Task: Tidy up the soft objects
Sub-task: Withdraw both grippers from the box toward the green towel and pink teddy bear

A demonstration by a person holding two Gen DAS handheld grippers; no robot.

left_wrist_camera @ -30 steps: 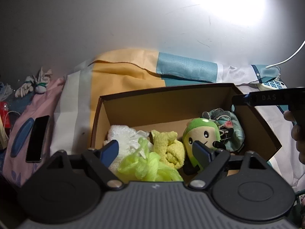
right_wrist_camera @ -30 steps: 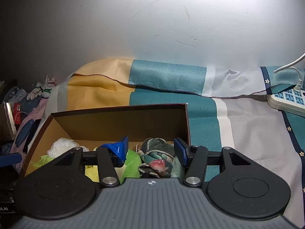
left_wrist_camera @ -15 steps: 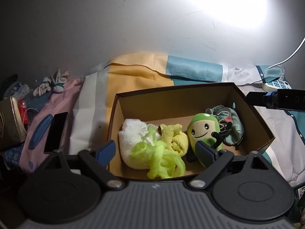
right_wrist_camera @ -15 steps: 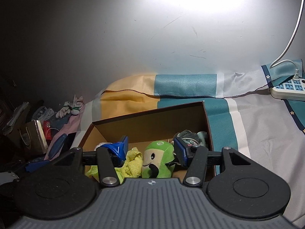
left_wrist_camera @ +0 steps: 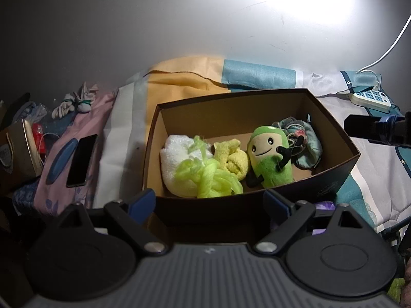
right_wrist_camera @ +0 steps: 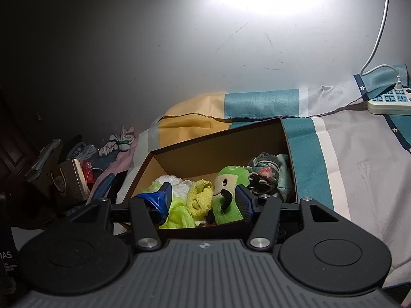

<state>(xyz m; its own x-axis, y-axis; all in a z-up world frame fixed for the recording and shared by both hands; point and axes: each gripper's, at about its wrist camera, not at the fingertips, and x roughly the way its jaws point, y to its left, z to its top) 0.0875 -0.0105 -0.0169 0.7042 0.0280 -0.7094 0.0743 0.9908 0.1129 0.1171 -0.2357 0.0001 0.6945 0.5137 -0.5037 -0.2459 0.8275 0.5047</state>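
An open brown cardboard box (left_wrist_camera: 331, 133) stands on a bed spread with a sheet of yellow, teal, white and grey stripes (left_wrist_camera: 179, 82), and it serves as the landmark here. Five soft things lie inside it, side by side on its floor. At the box's left end sits a white fluffy bundle (left_wrist_camera: 177, 151). A tangle of neon-green netting (left_wrist_camera: 210, 177) lies against that bundle, toward the near wall. Next to the right is a rolled pale-yellow towel (left_wrist_camera: 232, 160). Right of the towel leans a green plush doll with a cream smiling face and black arms (left_wrist_camera: 269, 159). At the box's right end, behind the doll, lies a crumpled teal-and-grey patterned cloth (left_wrist_camera: 305, 138).

The left claw (left_wrist_camera: 209, 201) hangs in front of the box's near wall, outside it. Its blue-padded jaws have just been opening and now stand spread as wide as they go, with nothing gripped between them. The right claw (right_wrist_camera: 203, 200) hovers above the near right part of the box, its jaws partly apart and holding nothing; the doll and towel show beyond the gap.

Left of the box, a black phone (left_wrist_camera: 82, 159) lies on a pink patterned cloth (left_wrist_camera: 100, 118). Beyond the box's right end, a white power strip (right_wrist_camera: 388, 102) rests on the sheet.
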